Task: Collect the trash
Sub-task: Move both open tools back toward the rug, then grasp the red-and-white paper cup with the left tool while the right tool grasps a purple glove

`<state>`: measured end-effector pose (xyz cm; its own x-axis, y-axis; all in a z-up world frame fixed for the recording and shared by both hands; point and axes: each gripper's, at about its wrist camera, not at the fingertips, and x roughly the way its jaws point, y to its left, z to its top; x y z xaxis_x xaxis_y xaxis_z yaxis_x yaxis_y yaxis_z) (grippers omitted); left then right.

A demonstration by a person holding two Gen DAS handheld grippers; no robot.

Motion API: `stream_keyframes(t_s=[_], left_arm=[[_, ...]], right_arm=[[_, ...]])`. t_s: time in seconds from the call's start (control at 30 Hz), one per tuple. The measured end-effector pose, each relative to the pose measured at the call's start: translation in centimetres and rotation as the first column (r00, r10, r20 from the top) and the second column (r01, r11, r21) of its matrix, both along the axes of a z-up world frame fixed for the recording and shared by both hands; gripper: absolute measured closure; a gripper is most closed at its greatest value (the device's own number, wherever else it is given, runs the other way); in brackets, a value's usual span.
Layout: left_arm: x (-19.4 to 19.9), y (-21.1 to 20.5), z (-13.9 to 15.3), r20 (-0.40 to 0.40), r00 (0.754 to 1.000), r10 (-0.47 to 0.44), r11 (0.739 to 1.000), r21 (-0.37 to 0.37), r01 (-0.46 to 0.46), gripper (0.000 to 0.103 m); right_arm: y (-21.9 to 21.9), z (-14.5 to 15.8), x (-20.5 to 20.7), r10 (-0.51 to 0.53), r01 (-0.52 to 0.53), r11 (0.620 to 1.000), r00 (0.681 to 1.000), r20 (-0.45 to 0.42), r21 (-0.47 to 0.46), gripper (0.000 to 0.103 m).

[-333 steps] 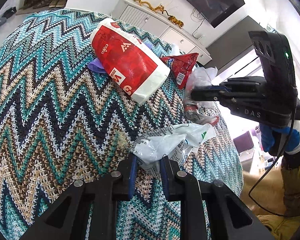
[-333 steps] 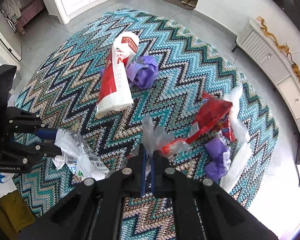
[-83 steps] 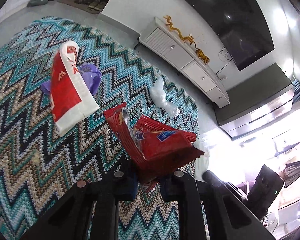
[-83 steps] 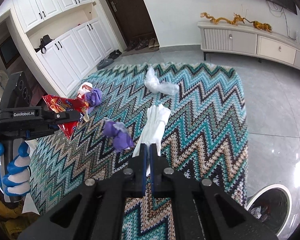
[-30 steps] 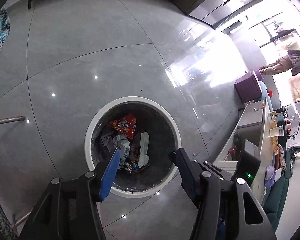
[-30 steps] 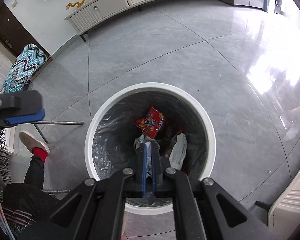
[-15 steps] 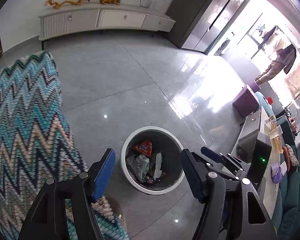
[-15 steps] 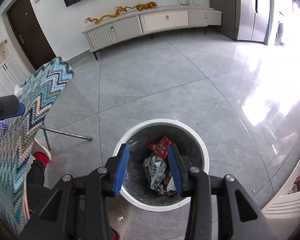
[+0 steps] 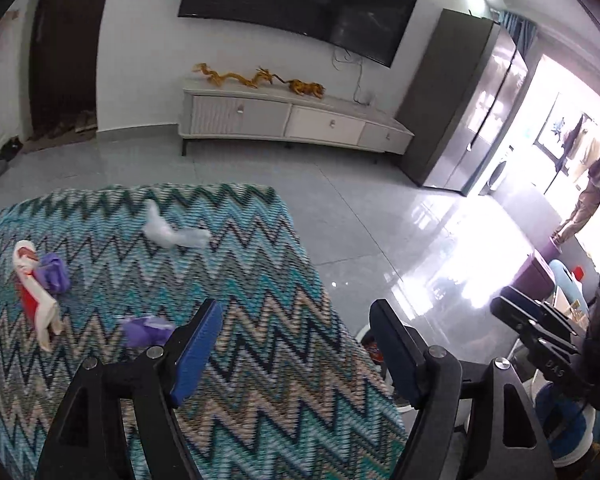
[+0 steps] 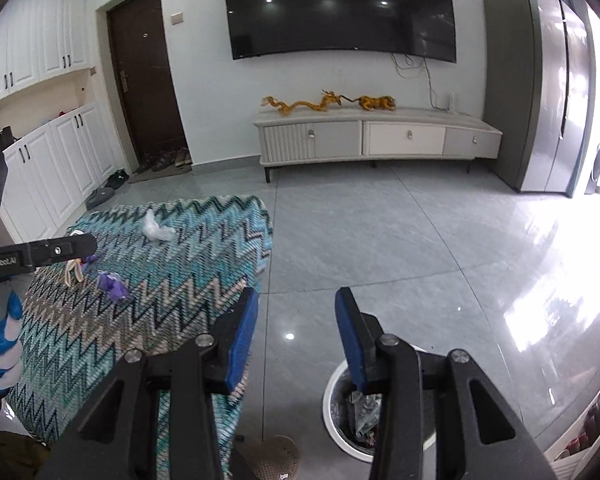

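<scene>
While the left gripper [image 9: 294, 350] hangs over the zigzag-patterned bench [image 9: 260, 280] in the left wrist view, its jaws stand spread wide with nothing between them. Trash lies on the cloth well apart from them: a crumpled purple wrapper [image 9: 146, 330] just beside the left finger at about 9 o'clock, a red-and-white bag [image 9: 34, 300] touching a purple bag [image 9: 54, 278] farther off at 10 o'clock, and a clear plastic bag [image 9: 172, 234] at 11 o'clock. A sliver of the white bin [image 9: 364, 334] shows past the bench edge, beside the right finger — mostly hidden. The right gripper [image 9: 540, 328] sits at 3 o'clock.

From the right wrist view, the right gripper [image 10: 296, 328] has its jaws spread and empty above the grey floor [image 10: 400, 240]. The bin [image 10: 334, 412] sits at 5 o'clock, partly behind the right finger, with crumpled trash [image 10: 364, 408] inside. On the bench [image 10: 160, 300] at 10 o'clock lie the purple wrapper [image 10: 114, 286] and the clear bag [image 10: 156, 228] — the left gripper [image 10: 60, 250] reaches in at 9 o'clock.
</scene>
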<state>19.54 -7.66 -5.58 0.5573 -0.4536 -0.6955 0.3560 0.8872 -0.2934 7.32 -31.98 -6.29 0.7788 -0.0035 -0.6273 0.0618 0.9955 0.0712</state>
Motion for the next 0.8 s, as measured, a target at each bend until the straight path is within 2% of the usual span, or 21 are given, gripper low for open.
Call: stream_keyframes(t_s=[0.2,0.37,0.57,0.73,0.8], left_arm=[[0.3,8.0,-0.9,0.04,0.985,0.17,0.985,0.034,-0.171,0.023],[2.1,13.6,-3.3,0.023,0.948,0.316,0.946,0.07,-0.317,0.019],[5.6,16.6,-7.4,-0.063,0.908,0.414,0.903,0.151,-0.401,0.017],[8.8,17.0,-9.8,-0.102,0.885,0.455,0.878,0.218,-0.426,0.017],[9.4,17.4,-10.4,-0.117,0.875,0.47,0.869,0.232,-0.436,0.017]], right_arm=[[6.7,3.0,1.9,0.133,-0.131,0.991,0.99,0.053,-0.032,0.064],[10.2,2.6,4.0,0.219,-0.218,0.976,0.974,0.053,-0.021,0.064],[13.7,-0.7,7.6,0.322,-0.322,0.946,0.947,0.005,0.031,0.059],[16.9,-4.8,10.8,0.418,-0.413,0.907,0.906,-0.066,0.084,0.057],[18.1,-6.3,12.0,0.455,-0.446,0.889,0.885,-0.095,0.108,0.054]])
